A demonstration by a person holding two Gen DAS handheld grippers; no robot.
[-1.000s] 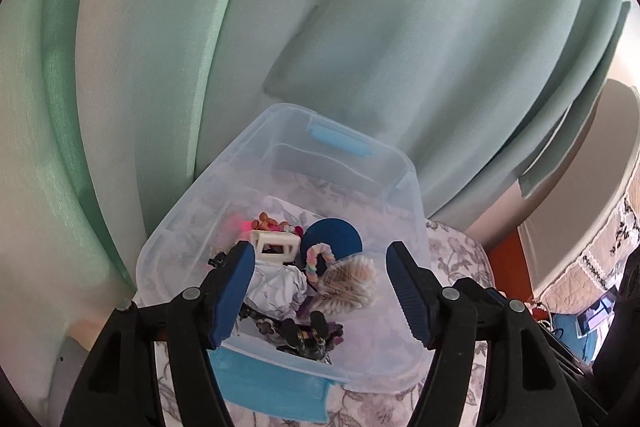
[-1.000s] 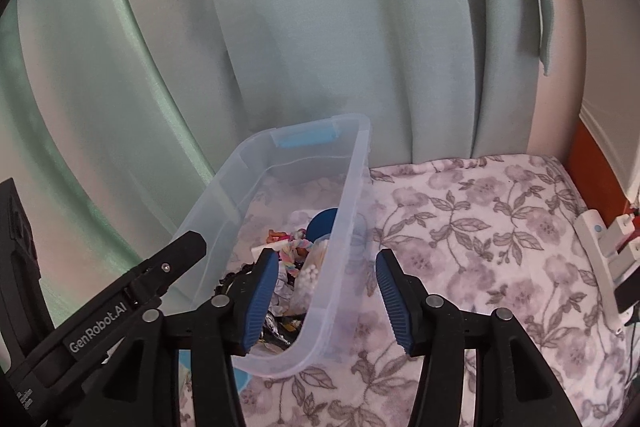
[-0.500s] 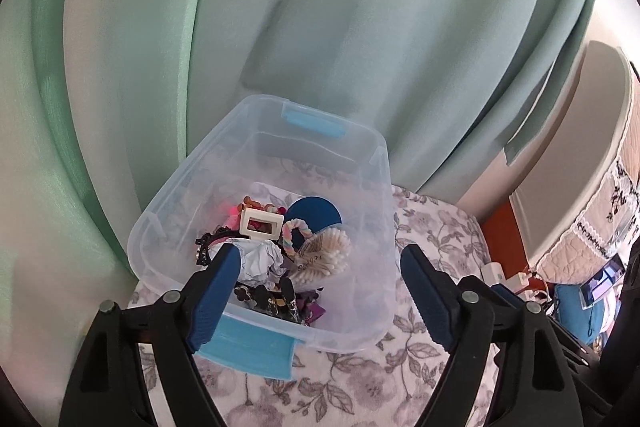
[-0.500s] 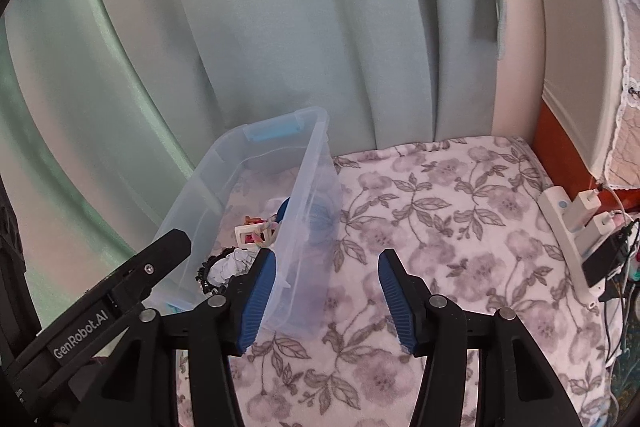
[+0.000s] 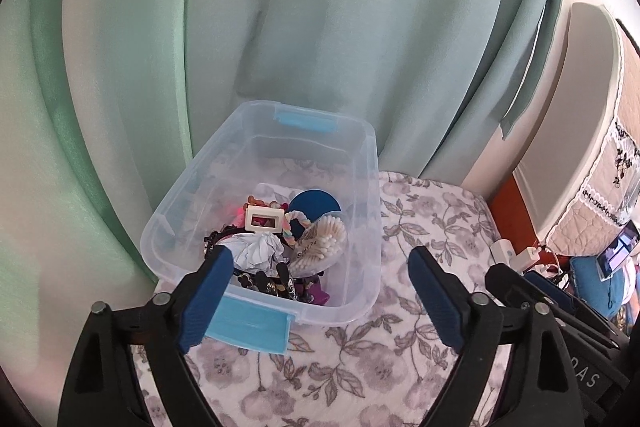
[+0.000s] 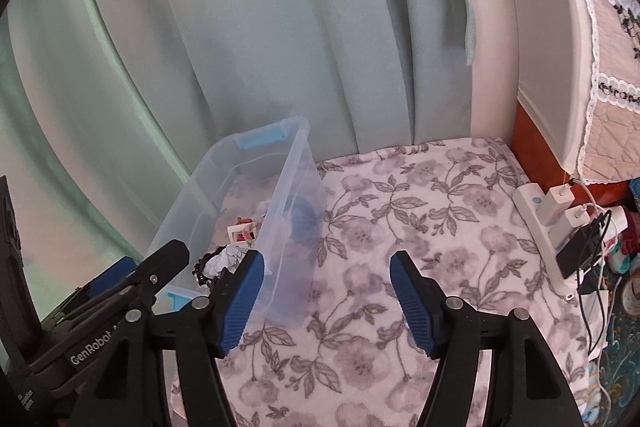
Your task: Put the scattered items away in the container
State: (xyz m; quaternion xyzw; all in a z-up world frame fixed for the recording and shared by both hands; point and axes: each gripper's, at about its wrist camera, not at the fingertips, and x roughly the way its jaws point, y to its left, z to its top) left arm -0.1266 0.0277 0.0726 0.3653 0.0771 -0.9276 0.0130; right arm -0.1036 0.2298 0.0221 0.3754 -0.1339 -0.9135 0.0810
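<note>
Container [image 5: 366,163], cotton swabs [image 5: 322,241], crumpled paper [image 5: 256,251]

Container [image 5: 366,195] on blanket [image 5: 424,227], before curtain [image 5: 320,7], power strip [image 6: 540,227] right.

A grey floral blanket [image 6: 420,211] lies before pale green curtains [image 5: 320,27], with a white power strip [image 6: 538,223] at its right edge.
</note>
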